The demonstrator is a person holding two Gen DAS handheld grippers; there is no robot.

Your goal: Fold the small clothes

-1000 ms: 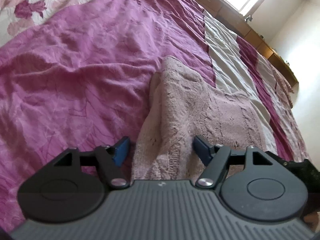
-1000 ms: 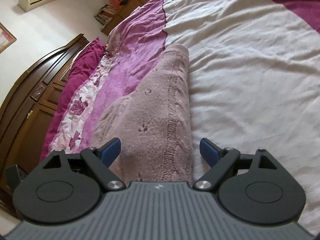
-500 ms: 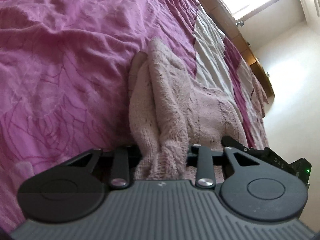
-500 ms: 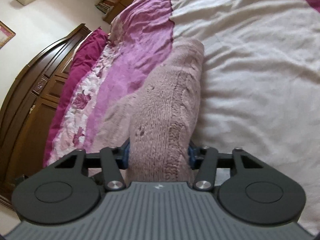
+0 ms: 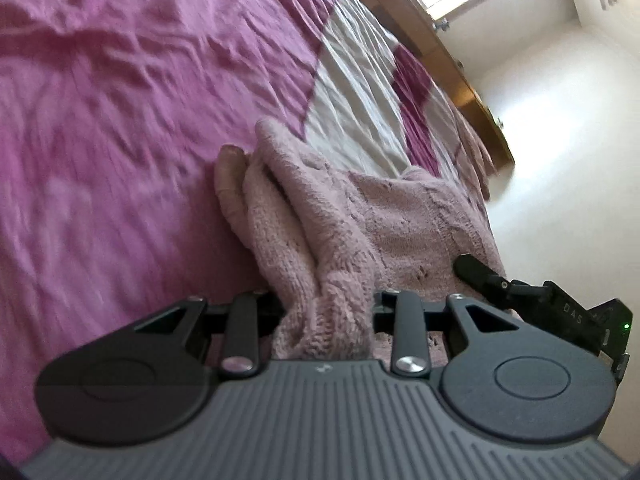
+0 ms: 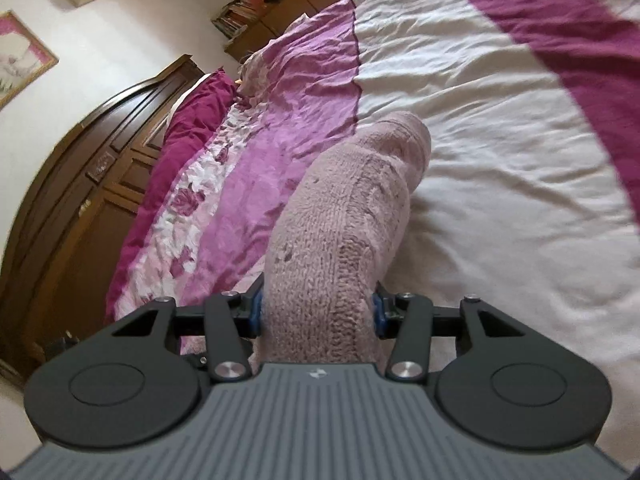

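Observation:
A pale pink knitted garment (image 5: 360, 216) lies on the bed, its near edge bunched and raised. My left gripper (image 5: 326, 312) is shut on that edge, the knit pinched between its fingers. In the right wrist view the same garment (image 6: 352, 208) rises from the bed as a thick fold, and my right gripper (image 6: 318, 316) is shut on its near end, blue pads pressed to both sides. The right gripper's black body (image 5: 536, 304) shows at the right of the left wrist view, close beside the left one.
The bed is covered by a wrinkled spread with magenta (image 5: 120, 140), white (image 6: 500, 128) and dark purple (image 6: 560, 32) panels. A dark wooden headboard (image 6: 80, 168) and floral pillows (image 6: 188, 204) stand at the left. A wooden bed edge (image 5: 452, 64) and white wall lie beyond.
Both grippers were open around the garment's edge a second ago; both have closed on it and lifted it, so the knit bunches and rises off the spread.

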